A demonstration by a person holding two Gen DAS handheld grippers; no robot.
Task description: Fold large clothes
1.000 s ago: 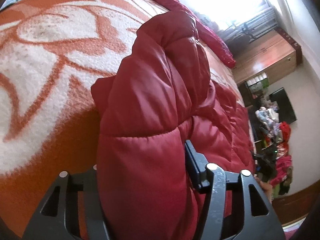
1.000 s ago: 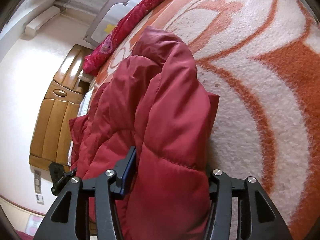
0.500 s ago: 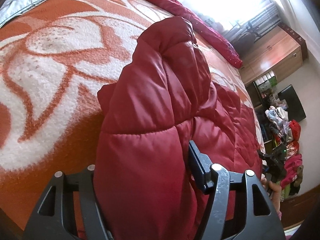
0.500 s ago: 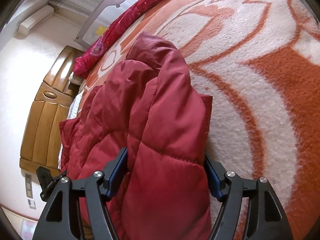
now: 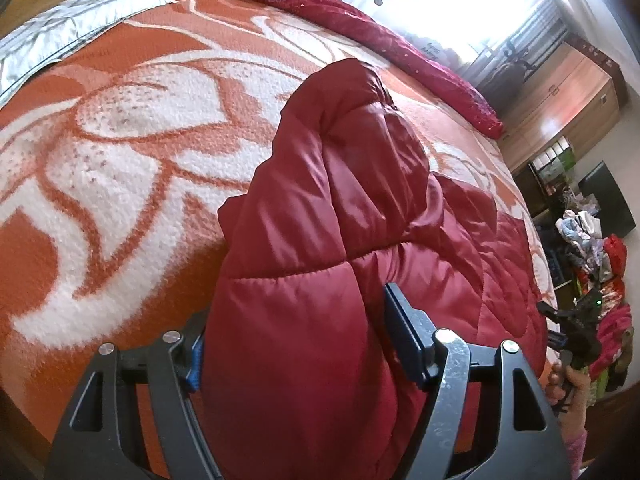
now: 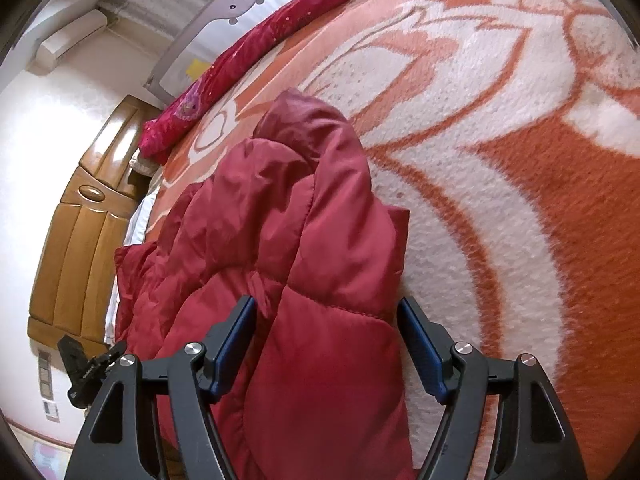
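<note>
A bed fills both views, spread with a fleecy orange-and-white blanket (image 5: 120, 168) whose nap looks coarse and looped, patterned in broad curling petal shapes; along its far edge runs a long crimson bolster (image 5: 360, 28) with a glittery, embroidered surface; on the blanket lies the red puffer jacket (image 5: 340, 220), a bulky quilted garment of smooth, slightly glossy shell fabric, stitched into plump padded panels and bunched into a rounded ridge that rises toward the far side of the bed; a polished wooden headboard (image 6: 76, 240) with rounded panels stands beyond the bed in the right wrist view; the left gripper (image 5: 296, 344) straddles a thick padded fold of the jacket, its black jaws having just been opening, the blue-faced pads close against the fabric on both sides, though whether they still pinch it cannot be told; the right gripper (image 6: 328, 344) likewise straddles a fold at the jacket's near edge, its jaws recently widened, the right pad standing clear of the fabric with blanket showing behind it, so the fold lies loose between them.
</note>
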